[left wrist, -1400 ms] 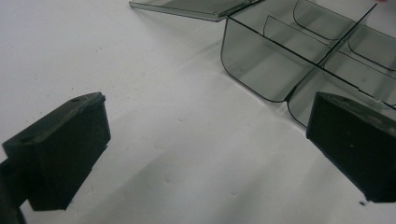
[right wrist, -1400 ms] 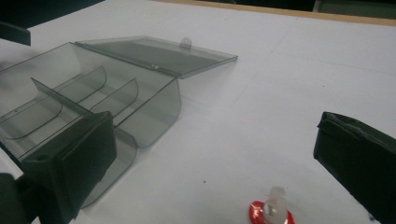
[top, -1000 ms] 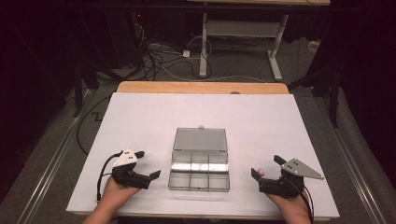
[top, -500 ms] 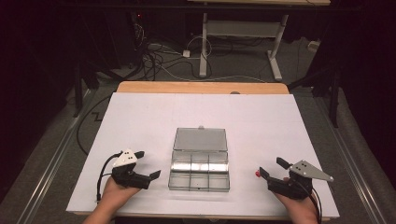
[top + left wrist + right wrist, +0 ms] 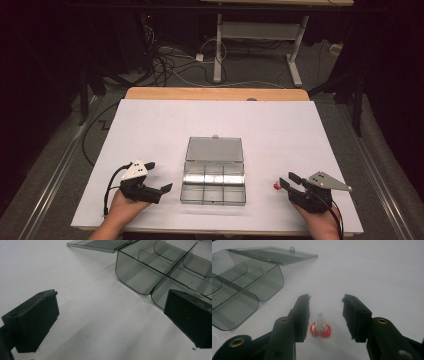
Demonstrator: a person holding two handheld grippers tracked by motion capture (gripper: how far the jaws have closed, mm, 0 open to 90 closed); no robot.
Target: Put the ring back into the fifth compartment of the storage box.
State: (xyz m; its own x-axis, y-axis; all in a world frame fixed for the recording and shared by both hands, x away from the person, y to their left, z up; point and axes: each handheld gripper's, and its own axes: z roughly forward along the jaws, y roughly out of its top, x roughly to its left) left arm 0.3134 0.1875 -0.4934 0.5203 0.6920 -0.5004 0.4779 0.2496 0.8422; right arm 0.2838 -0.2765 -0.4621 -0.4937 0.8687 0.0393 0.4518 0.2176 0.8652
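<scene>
So the right gripper (image 5: 325, 308) is sitting with its jaws spread apart and nothing pinched yet, and the little red pushpin (image 5: 320, 328) is resting on the table right in the gap between them, a bit closer to the left jaw than the other. It's standing on its red base with the clear stem pointing up, so its long axis is running vertical and the jaws are lining up on either side of it. My guess is a straight squeeze is all that's needed here. Just off to that side the clear compartment box (image 5: 242, 290) is lying with its lid (image 5: 274, 255) flipped open and flat, near but not touching. The left gripper (image 5: 150, 189) is hanging out on the far side of the box, jaws gaping and empty, well away from the pin. Plenty of bare white table (image 5: 320, 135) all around.
</scene>
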